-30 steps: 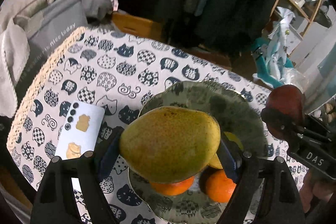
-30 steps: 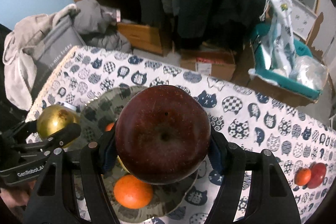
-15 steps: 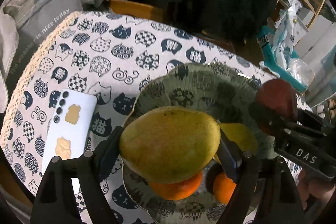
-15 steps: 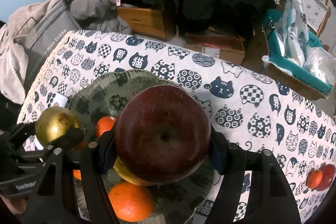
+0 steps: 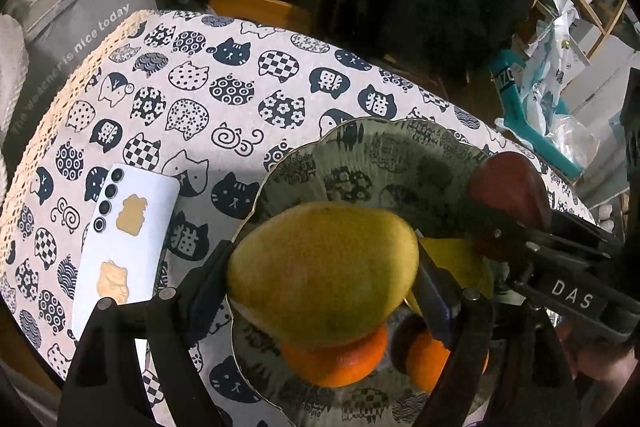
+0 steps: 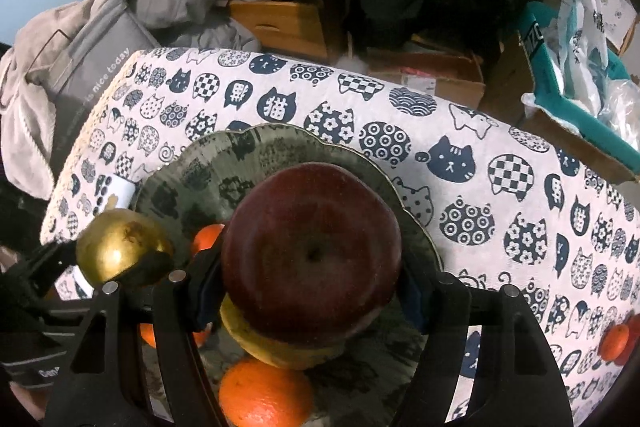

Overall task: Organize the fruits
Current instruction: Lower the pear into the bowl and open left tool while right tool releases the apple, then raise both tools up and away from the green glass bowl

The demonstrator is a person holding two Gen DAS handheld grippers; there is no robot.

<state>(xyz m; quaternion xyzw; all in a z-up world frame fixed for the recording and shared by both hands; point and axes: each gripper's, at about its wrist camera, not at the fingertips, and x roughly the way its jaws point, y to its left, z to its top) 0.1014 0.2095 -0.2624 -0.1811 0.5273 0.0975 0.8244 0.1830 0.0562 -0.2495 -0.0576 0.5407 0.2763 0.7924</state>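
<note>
Grey-green patterned plate [image 5: 360,147] is seen on the cat-print tablecloth [image 5: 192,95], with oranges [image 5: 340,359] and a yellow fruit [image 5: 460,263] already lying on it. A yellow-green mango [image 5: 324,271] is clamped between the pads of the left gripper [image 5: 324,279], held over the plate's near side. A dark red apple [image 6: 312,247] sits between the fingers of the right gripper [image 6: 312,291], whose jaws are opening; pad contact on the right side cannot be confirmed. A white phone [image 5: 124,243] lies just beside the plate.
</note>
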